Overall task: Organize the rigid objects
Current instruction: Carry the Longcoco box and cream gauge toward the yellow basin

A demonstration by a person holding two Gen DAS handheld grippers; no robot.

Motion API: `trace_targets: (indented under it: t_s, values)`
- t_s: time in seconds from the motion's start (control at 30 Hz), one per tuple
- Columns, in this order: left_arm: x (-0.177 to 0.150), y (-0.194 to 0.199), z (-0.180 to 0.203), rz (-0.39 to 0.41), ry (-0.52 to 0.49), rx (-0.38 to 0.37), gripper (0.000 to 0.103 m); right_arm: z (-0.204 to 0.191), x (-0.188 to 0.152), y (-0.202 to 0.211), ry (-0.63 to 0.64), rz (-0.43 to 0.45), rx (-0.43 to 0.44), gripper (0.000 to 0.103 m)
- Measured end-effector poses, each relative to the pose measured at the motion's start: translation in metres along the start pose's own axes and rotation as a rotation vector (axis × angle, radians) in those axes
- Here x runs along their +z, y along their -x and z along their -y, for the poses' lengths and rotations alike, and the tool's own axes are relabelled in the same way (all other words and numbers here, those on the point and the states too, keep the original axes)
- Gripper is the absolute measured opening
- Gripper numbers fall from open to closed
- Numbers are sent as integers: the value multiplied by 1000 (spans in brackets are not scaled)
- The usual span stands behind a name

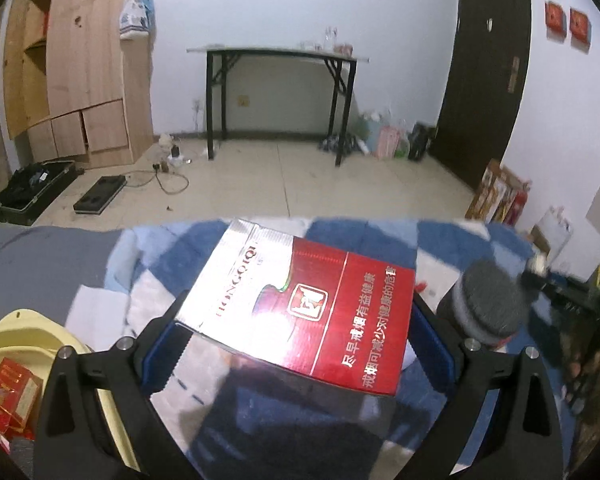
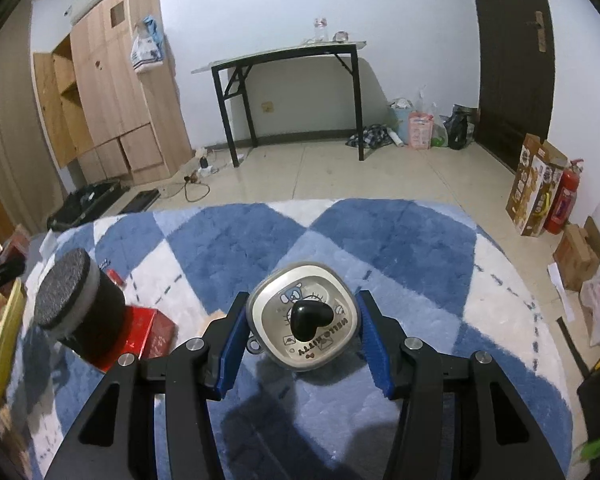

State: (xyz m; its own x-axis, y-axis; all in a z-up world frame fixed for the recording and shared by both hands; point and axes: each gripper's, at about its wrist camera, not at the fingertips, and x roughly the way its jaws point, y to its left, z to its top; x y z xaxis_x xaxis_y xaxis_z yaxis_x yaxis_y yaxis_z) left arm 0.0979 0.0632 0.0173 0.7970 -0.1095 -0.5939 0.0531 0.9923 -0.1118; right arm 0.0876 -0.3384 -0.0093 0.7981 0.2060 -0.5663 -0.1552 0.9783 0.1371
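A: Red cigarette carton (image 1: 300, 312), clamped across its width in the left claw (image 1: 296, 344), held above the blue-and-white blanket (image 1: 440, 240). Long axis running away from the camera, silver end farthest, slightly skewed to the left.

B: And the right claw (image 2: 302, 338)?

A: Closed on a small rounded tin (image 2: 304, 320), lid up, black heart knob facing the lens, over the same blanket.

B: Step in hand?

A: Carrying, by the look of it. Both items gripped, neither put away yet.

B: Next move?

A: Probably a swing of the carton toward the yellow basket (image 1: 4, 344) at lower left, already holding a red box (image 1: 12, 396). Needs the carton's long side lined up with the basket. Black cylinder (image 1: 488, 304) just beside; worth avoiding.
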Motion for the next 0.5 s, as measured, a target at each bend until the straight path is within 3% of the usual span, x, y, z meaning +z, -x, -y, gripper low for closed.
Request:
trace_targets:
  t_s: [0.37,0.5]
  values:
    - [3,14,12,19,-57,12,98,5,-4,-13,-11,-36,-15,52]
    - [10,37,2,30,0,-88,98,5,-3,-12,-4,-30,-17,52]
